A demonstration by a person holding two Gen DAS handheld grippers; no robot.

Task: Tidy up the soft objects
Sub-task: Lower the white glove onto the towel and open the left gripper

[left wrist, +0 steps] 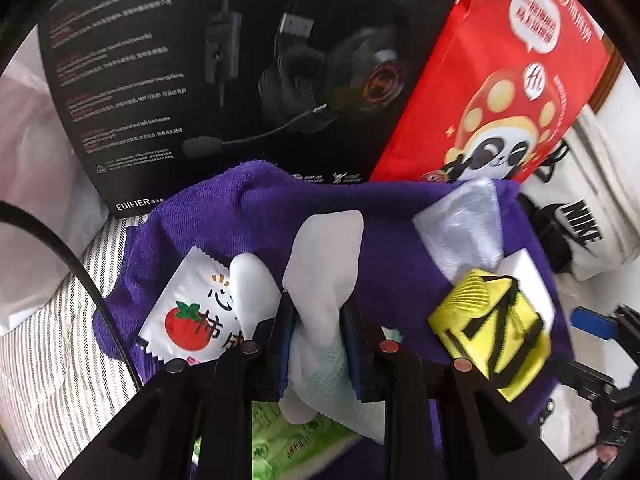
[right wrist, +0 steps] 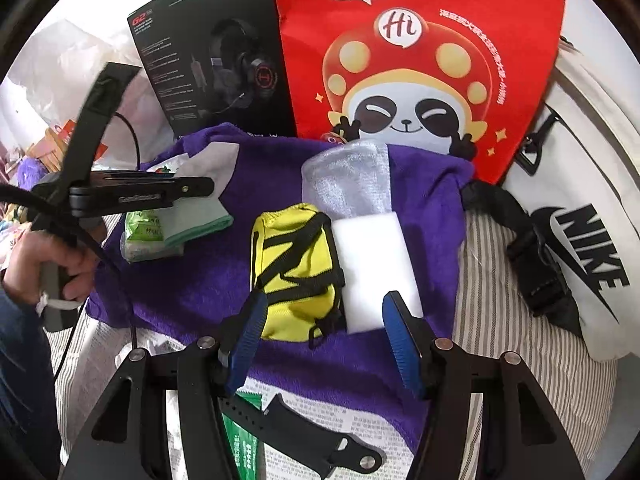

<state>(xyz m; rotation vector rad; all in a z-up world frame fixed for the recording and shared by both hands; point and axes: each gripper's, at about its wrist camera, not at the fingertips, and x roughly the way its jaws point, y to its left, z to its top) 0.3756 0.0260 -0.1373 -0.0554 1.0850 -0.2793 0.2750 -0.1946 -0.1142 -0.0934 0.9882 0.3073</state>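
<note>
A purple towel (left wrist: pixel 248 216) (right wrist: pixel 248 256) is spread on the striped bed. On it lie a yellow pouch with black straps (left wrist: pixel 492 320) (right wrist: pixel 294 272), a white sponge block (right wrist: pixel 372 264), a silvery grey cloth (left wrist: pixel 460 228) (right wrist: pixel 348 176), a tomato-print sachet (left wrist: pixel 188 312) and a green wipes pack (left wrist: pixel 280 444) (right wrist: pixel 144 232). My left gripper (left wrist: pixel 316 320) is shut on a pale mint-edged cloth (left wrist: pixel 320 264), held just above the towel; it shows from the side in the right wrist view (right wrist: pixel 192 188). My right gripper (right wrist: pixel 324 312) is open, its fingers either side of the pouch and sponge.
A black headset box (left wrist: pixel 180 80) (right wrist: pixel 216 60) and a red panda paper bag (left wrist: pixel 504 80) (right wrist: pixel 420 60) stand behind the towel. A white Nike bag (right wrist: pixel 580 240) lies at the right. A black watch strap (right wrist: pixel 304 428) and a green packet (right wrist: pixel 244 440) lie near the front.
</note>
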